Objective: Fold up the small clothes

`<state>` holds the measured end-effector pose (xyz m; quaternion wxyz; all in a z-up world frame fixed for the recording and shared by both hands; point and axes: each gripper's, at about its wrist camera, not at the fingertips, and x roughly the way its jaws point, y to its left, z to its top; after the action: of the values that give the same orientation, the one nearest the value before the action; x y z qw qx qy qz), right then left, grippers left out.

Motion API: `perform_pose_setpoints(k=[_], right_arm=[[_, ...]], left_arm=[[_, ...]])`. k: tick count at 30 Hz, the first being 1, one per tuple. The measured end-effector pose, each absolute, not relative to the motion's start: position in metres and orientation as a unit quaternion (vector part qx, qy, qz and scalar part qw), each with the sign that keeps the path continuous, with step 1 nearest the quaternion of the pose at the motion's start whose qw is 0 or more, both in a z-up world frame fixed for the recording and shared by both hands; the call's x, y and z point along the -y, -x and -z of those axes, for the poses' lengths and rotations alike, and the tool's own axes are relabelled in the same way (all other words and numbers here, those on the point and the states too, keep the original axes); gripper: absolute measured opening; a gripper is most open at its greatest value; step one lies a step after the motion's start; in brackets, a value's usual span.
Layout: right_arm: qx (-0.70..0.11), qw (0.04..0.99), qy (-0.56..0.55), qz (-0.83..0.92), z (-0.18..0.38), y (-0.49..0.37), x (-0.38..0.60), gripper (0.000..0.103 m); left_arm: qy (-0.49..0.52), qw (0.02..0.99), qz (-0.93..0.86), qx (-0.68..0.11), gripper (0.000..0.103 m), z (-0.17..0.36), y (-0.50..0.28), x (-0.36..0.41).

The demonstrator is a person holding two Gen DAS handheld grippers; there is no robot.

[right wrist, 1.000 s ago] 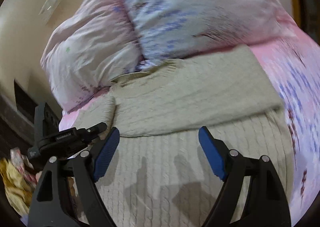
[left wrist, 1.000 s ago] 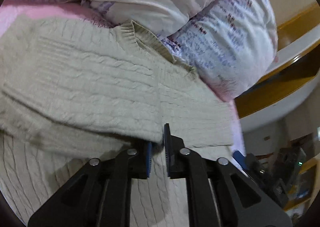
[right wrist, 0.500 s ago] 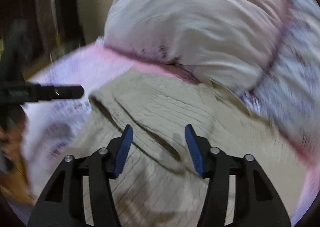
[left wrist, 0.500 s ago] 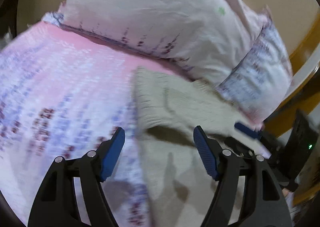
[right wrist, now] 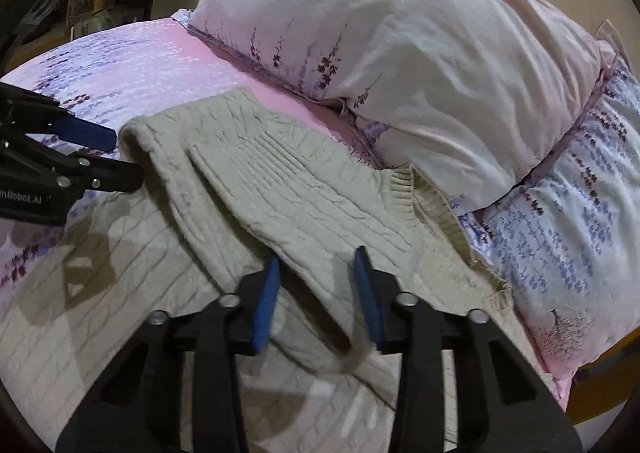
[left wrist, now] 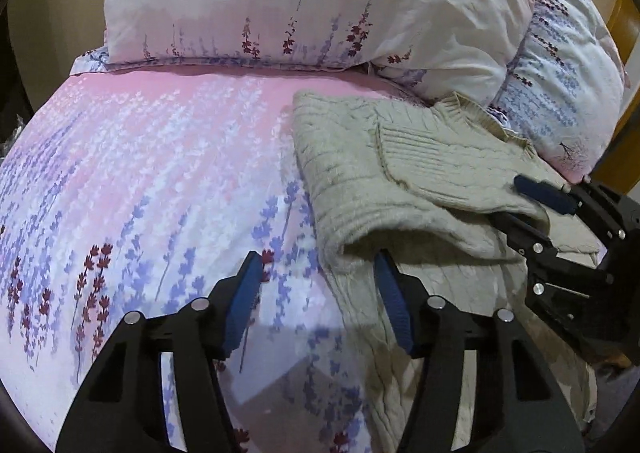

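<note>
Just ahead, sweater (right wrist: 304, 193) between right hand-held gripper (right wrist: 316, 285)

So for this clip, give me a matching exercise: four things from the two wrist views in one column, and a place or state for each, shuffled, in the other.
Things:
1. sweater
2. pillow
3. right tongs
4. left tongs

Places or states:
A. at the head of the bed, behind the knitwear
B. closing around a folded sleeve edge
C. beige cable knit, partly folded on the floral bedsheet
D. straddling the knit's left folded edge, one pad over bare sheet

Pairs: 1-C, 2-A, 3-B, 4-D
</note>
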<state>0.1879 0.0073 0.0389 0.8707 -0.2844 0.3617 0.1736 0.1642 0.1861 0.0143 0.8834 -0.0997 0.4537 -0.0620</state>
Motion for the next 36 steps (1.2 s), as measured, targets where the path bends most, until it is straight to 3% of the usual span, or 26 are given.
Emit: perform_pose_setpoints(k=[2, 6, 10, 13, 16, 18, 19, 27, 28, 30, 36], right_arm=[[-0.347, 0.878, 0.286, -0.163, -0.037, -0.191, -0.010, 0.009], [-0.320, 0.928, 0.141, -0.126, -0.069, -0.195, 0.037, 0.008], [-0.310, 0.947, -0.062, -0.059, -0.099, -0.191, 0.138, 0.008], [-0.323, 0.931, -0.172, 0.004, -0.088, -0.180, 0.209, 0.008], [-0.385, 0.891, -0.242, 0.002, -0.055, -0.185, 0.245, 0.012], [-0.407, 0.865, -0.295, 0.002, -0.038, -0.185, 0.261, 0.026], [-0.411, 0.856, -0.312, 0.001, -0.034, -0.186, 0.268, 0.027], [-0.391, 0.834, -0.387, 0.043, -0.026, -0.175, 0.318, 0.029], [-0.393, 0.832, -0.388, 0.047, -0.024, -0.178, 0.323, 0.027], [-0.411, 0.833, -0.368, 0.041, -0.022, -0.187, 0.325, 0.007], [-0.342, 0.876, -0.340, 0.019, -0.051, -0.176, 0.325, 0.007]], left_arm=[[0.108, 0.883, 0.056, -0.453, 0.053, -0.015, -0.169, -0.188], [0.114, 0.883, 0.053, -0.452, 0.033, -0.014, -0.175, -0.186], [0.098, 0.886, 0.054, -0.449, 0.030, -0.014, -0.178, -0.178], [0.094, 0.884, 0.075, -0.451, 0.030, -0.013, -0.180, -0.169], [0.066, 0.887, 0.073, -0.451, 0.030, -0.012, -0.182, -0.154], [0.060, 0.887, 0.070, -0.452, 0.030, -0.011, -0.184, -0.149], [0.067, 0.886, 0.069, -0.454, 0.030, -0.011, -0.185, -0.150], [0.086, 0.882, 0.065, -0.458, 0.030, -0.012, -0.185, -0.155], [0.086, 0.882, 0.065, -0.458, 0.030, -0.012, -0.186, -0.155], [0.087, 0.882, 0.065, -0.458, 0.030, -0.013, -0.186, -0.155], [0.093, 0.880, 0.063, -0.462, 0.030, -0.014, -0.188, -0.155]])
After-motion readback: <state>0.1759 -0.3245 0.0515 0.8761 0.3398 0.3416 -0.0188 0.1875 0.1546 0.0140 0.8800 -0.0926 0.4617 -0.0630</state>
